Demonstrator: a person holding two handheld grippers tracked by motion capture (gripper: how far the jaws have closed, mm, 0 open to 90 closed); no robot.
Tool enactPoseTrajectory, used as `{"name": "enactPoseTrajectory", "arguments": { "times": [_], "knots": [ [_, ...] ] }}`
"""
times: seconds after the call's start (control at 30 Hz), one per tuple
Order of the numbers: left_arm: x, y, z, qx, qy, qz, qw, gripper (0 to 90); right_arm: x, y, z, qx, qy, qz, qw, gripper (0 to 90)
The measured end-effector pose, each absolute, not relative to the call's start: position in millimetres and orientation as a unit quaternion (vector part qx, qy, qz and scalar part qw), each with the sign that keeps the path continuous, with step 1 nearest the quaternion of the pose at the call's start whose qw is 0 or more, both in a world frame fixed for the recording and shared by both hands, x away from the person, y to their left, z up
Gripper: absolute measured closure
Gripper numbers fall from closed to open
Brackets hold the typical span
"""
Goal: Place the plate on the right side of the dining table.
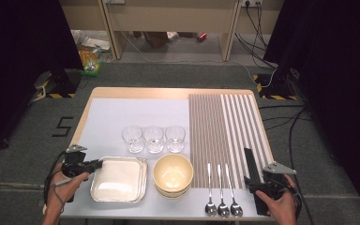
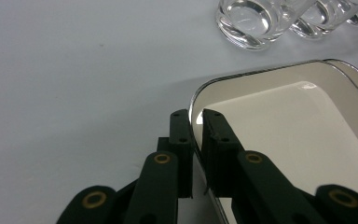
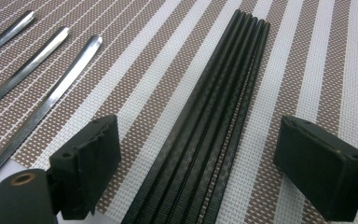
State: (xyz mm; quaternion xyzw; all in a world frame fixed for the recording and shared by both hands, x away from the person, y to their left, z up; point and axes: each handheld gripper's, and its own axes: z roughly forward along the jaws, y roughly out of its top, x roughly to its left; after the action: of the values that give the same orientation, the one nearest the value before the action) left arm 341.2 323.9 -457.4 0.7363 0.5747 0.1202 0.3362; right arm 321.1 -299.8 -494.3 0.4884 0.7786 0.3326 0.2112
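Steel-rimmed square plate (image 2: 279, 135) sits pinched at its near edge by the left gripper (image 2: 196, 116); lift level, while right gripper (image 3: 200, 154) hangs wide astride black chopsticks (image 3: 214, 121).

You have three clear glasses (image 1: 153, 138) in a row at the middle of the desk (image 1: 108, 112). At about seven o'clock from them sit square plates (image 1: 118, 179), stacked; two rims show, so count two. At five o'clock from the glasses stand cream bowls (image 1: 172, 174), nested; at least two, the exact number can't be told. Three metal spoons (image 1: 222, 190) lie side by side at three o'clock from the bowls. One striped mat (image 1: 227, 136) covers the desk's right part. On it, at three o'clock from the spoons, lies one bundle of black chopsticks (image 3: 205, 140); roughly six sticks, hard to count exactly.
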Motion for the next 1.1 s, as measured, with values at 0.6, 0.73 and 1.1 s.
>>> {"name": "enactPoseTrajectory", "arguments": {
  "times": [0.6, 0.73, 1.1],
  "knots": [
    [339.3, 339.5, -462.6, 0.706, 0.595, 0.094, 0.373, 80.9, 321.1, -299.9, -494.3, 0.488, 0.779, 0.333, 0.211, 14.7],
    [340.6, 341.0, -463.3, 0.7, 0.603, 0.094, 0.372, 84.8, 321.1, -299.9, -494.3, 0.488, 0.779, 0.333, 0.212, 14.7],
    [341.5, 343.8, -456.6, 0.694, 0.598, 0.108, 0.386, 86.5, 321.1, -299.9, -494.3, 0.488, 0.779, 0.332, 0.212, 14.7]
  ]
}}
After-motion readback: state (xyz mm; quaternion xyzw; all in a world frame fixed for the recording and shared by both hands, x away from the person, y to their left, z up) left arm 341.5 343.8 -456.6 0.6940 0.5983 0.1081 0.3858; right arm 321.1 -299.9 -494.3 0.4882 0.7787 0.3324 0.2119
